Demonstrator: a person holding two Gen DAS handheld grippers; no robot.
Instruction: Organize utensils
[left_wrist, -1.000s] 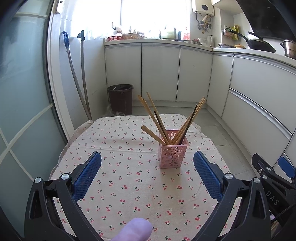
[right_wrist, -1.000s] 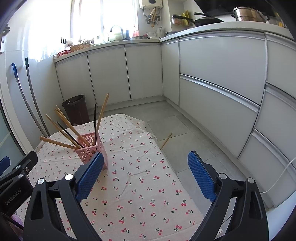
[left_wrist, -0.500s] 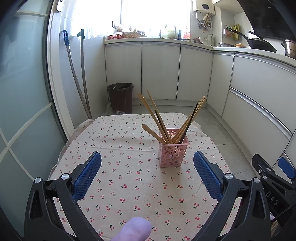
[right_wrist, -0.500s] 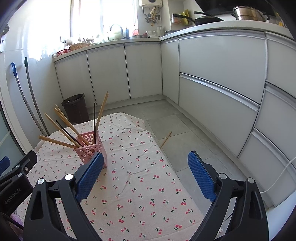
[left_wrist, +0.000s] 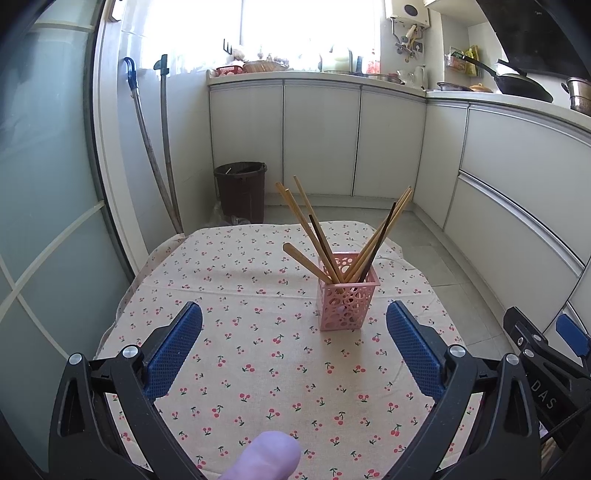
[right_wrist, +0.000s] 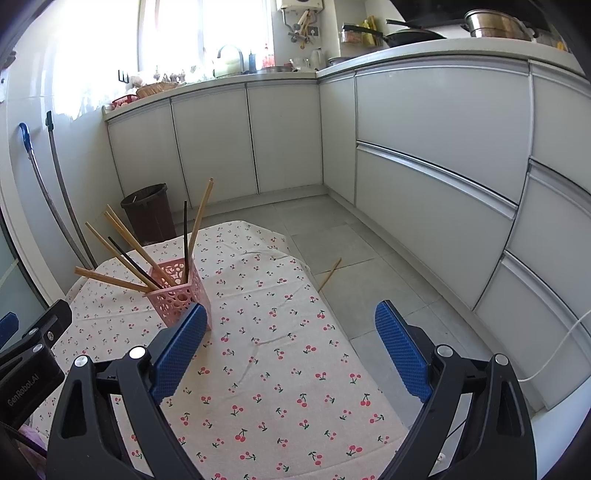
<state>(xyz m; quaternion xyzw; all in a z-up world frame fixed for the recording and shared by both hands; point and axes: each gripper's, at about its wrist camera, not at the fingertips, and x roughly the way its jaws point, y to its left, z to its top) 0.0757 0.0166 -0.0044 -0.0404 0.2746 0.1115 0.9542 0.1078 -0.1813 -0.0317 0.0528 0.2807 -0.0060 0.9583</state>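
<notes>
While both tools hover over the cherry-print tablecloth, neither holds anything. Left: the left gripper, jaws spread wide and empty. Centre: the pink holder, upright, with wooden and dark chopsticks fanned steeply outward. Right: the right gripper, likewise spread and empty; beyond the table edge, what appears to be one stray chopstick lies on the floor tiles. Risk: a pad brushing the leaning sticks could tip the light holder.
</notes>
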